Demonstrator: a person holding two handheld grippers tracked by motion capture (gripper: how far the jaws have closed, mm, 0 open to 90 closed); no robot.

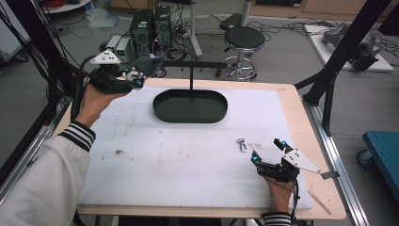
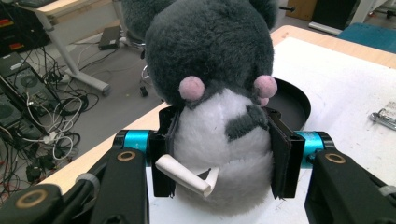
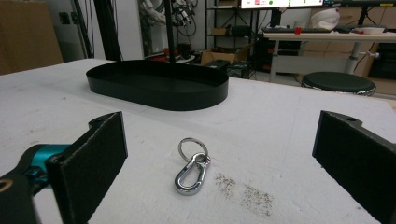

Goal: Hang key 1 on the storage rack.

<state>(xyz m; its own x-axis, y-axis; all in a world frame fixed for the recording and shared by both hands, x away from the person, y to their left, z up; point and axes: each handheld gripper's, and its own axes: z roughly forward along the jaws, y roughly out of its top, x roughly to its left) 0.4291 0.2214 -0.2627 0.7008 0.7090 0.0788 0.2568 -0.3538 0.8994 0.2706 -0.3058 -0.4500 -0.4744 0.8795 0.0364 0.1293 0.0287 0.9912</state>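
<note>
Item: my workroom, seen from above and from my own fingers' height.

My bench [image 1: 308, 141], pale wood rim under a white sheet; grey floor [image 1: 282, 61] strewn with black cables [image 1: 277, 26]; round black stool [image 1: 243, 38] on a chrome base behind my bench; two dark computer towers [image 1: 150, 26] on the floor; black frame struts [image 1: 346, 44] at right; blue trolley [image 1: 382, 143] at far right; white desk [image 3: 322, 37] with clutter across the room; brown cardboard [image 3: 28, 35] at left. Light even, from overhead.

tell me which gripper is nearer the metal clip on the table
Right. The right gripper sits just behind the metal clip, jaws open toward it; the left gripper is at the far left corner, clamping a plush toy.
</note>
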